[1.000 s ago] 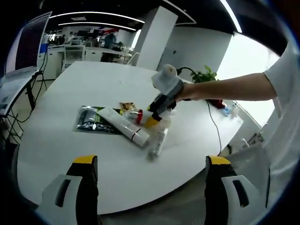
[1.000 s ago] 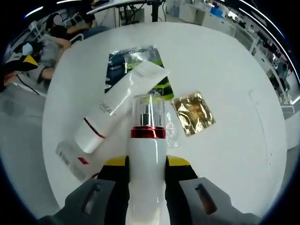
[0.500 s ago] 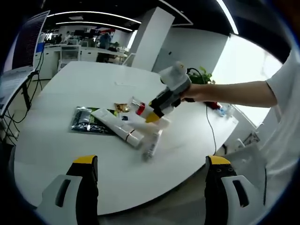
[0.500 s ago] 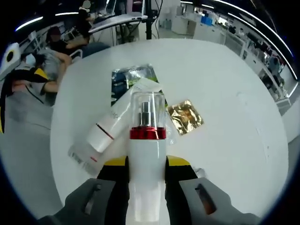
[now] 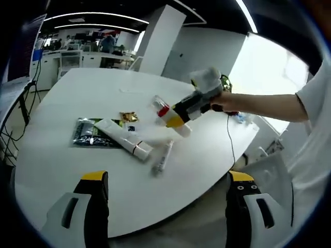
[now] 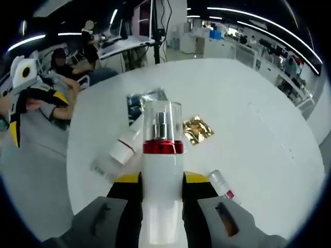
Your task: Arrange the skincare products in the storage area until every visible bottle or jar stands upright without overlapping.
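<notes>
Pump bottle point(image 6: 162, 175), white with red collar and clear cap, sits clamped between your right gripper point(image 6: 161, 194) jaws, now lifted well clear of table point(image 6: 269, 155); a second ago it hung low over pile. Not yet stood upright. White tube point(image 5: 124, 141), slim tube point(image 5: 160, 158), dark sachet point(image 5: 88, 133), gold sachet point(image 5: 129, 117) lie flat. Small bottle point(image 6: 221, 184), likely lying, uncovered near you. Left gripper point(image 5: 165, 206) jaws spread wide, empty.

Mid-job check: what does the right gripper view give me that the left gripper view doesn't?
Right gripper view: close-up of the right gripper shut on the pump bottle, pump visible under its clear cap. Left gripper view: that bottle tilted above the table, the person's arm, the left gripper's open jaws. Both: white tube, gold sachet, dark sachet.
</notes>
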`<act>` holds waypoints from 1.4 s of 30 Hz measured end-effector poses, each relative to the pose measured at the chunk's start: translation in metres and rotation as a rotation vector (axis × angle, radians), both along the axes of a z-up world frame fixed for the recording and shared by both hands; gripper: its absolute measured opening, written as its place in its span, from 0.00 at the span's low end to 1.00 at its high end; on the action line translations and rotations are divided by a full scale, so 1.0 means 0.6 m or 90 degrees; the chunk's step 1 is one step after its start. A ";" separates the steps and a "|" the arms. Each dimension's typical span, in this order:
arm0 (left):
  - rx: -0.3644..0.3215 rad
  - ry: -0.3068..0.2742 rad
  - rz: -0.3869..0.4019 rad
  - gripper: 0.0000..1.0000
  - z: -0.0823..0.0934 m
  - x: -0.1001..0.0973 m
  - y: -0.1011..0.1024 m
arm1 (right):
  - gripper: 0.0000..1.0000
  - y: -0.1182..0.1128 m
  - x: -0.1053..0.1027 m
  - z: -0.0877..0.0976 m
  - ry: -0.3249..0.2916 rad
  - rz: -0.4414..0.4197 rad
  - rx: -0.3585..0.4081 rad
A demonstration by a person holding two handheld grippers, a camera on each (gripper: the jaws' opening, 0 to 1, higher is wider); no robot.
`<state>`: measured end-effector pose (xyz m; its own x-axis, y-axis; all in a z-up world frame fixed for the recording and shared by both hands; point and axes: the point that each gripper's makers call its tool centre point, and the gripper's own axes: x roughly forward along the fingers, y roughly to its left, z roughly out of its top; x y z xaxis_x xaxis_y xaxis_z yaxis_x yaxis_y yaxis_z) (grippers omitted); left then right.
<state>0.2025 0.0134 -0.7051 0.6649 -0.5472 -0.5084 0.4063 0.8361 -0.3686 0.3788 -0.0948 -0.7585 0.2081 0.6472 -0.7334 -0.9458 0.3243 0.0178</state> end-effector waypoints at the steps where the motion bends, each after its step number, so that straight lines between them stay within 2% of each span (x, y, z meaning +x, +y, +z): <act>1: -0.005 0.000 -0.002 0.86 0.001 0.001 -0.003 | 0.27 -0.002 -0.010 0.004 0.000 -0.003 0.006; 4: -0.016 0.000 -0.011 0.86 0.005 0.005 -0.016 | 0.27 -0.017 -0.022 0.010 -0.001 -0.015 0.024; 8: -0.007 -0.007 -0.041 0.86 0.014 0.014 -0.033 | 0.28 -0.032 -0.044 0.020 -0.006 -0.019 0.041; 11: -0.011 -0.014 -0.063 0.86 0.022 0.025 -0.050 | 0.28 -0.036 -0.062 0.038 -0.014 -0.016 0.097; 14: -0.017 -0.017 -0.089 0.86 0.025 0.037 -0.068 | 0.28 -0.044 -0.073 0.049 -0.014 -0.020 0.121; 23: -0.022 -0.026 -0.158 0.87 0.044 0.049 -0.141 | 0.27 -0.069 -0.104 0.087 -0.020 -0.018 0.166; 26: -0.053 -0.030 -0.171 0.86 0.058 0.057 -0.167 | 0.28 -0.075 -0.112 0.103 -0.020 -0.009 0.190; 29: -0.079 -0.033 -0.187 0.86 0.070 0.062 -0.187 | 0.28 -0.074 -0.125 0.116 -0.007 0.001 0.225; 33: -0.122 -0.039 -0.192 0.85 0.091 0.073 -0.200 | 0.28 -0.071 -0.141 0.127 0.019 0.003 0.283; 37: -0.164 -0.048 -0.192 0.83 0.116 0.078 -0.208 | 0.28 -0.067 -0.161 0.134 0.040 0.010 0.320; 42: -0.174 -0.067 -0.212 0.74 0.130 0.085 -0.218 | 0.28 -0.060 -0.179 0.153 0.082 0.004 0.401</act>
<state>0.2535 -0.1175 -0.6273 0.4699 -0.8452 -0.2546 0.6843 0.5309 -0.4998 0.2713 -0.1311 -0.6666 0.1383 0.9632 -0.2305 -0.9252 0.2087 0.3170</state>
